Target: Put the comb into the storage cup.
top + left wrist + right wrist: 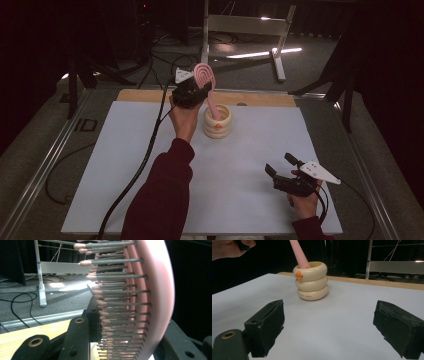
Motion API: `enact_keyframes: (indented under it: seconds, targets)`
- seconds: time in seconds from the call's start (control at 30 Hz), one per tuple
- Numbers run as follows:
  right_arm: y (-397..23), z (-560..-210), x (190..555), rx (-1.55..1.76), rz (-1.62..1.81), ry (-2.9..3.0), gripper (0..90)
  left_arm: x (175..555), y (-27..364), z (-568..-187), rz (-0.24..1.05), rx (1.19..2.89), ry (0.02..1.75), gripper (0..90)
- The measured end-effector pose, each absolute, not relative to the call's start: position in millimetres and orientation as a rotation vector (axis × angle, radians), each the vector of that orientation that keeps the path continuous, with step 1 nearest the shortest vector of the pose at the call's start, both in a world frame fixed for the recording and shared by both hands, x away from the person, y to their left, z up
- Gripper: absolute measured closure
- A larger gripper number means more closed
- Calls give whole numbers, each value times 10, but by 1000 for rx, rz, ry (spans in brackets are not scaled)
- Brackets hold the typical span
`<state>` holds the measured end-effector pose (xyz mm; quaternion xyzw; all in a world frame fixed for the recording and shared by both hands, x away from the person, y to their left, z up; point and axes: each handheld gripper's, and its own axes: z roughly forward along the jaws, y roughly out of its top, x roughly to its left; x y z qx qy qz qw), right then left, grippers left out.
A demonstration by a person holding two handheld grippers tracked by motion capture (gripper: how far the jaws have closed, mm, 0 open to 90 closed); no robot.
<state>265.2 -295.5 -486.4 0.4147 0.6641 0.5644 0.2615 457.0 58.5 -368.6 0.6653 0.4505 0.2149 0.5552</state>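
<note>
so the left gripper (196,91) is clamped on the head of a pink hairbrush (205,76), up at the far middle of the white table (125,165), with the brush's handle poking down into a cream ringed holder (218,121) that has a little orange duck bill on it. the brush sits tilted, head up and leaning away from the holder.

handling guess: light plastic, stiff body, but the pins (117,304) with their little pink tips look bendy, so squeezing across the bristle side probably gives a squishy, slidey grip. in the left gripper view one jaw sits on the smooth back and the other among the pins. the handle neck would be a firmer spot to grab imo. the holder looks light too and could tip if the handle drags on its rim.

the right gripper (281,171) sits near the front right of the table, jaws spread wide with nothing in them.

hard to tell: how deep the handle goes, since the holder wall hides it, and the room behind is dark.
</note>
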Motion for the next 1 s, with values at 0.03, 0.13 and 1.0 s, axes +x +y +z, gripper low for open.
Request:
enact_keyframes:
  seconds: [0.03, 0.13, 1.0]
  targets:
    - [-2956, -4864, 2652, 1123, 1528, 1797, 98, 4574, 584, -3689, 506, 1573, 1063, 641]
    - [-2958, -4863, 2652, 1123, 1532, 1795, 98, 4585, 588, -3697, 505, 1579, 1065, 641]
    - [-2942, -4862, 2644, 1123, 1537, 1794, 98, 4605, 540, -3788, 502, 1603, 1079, 640]
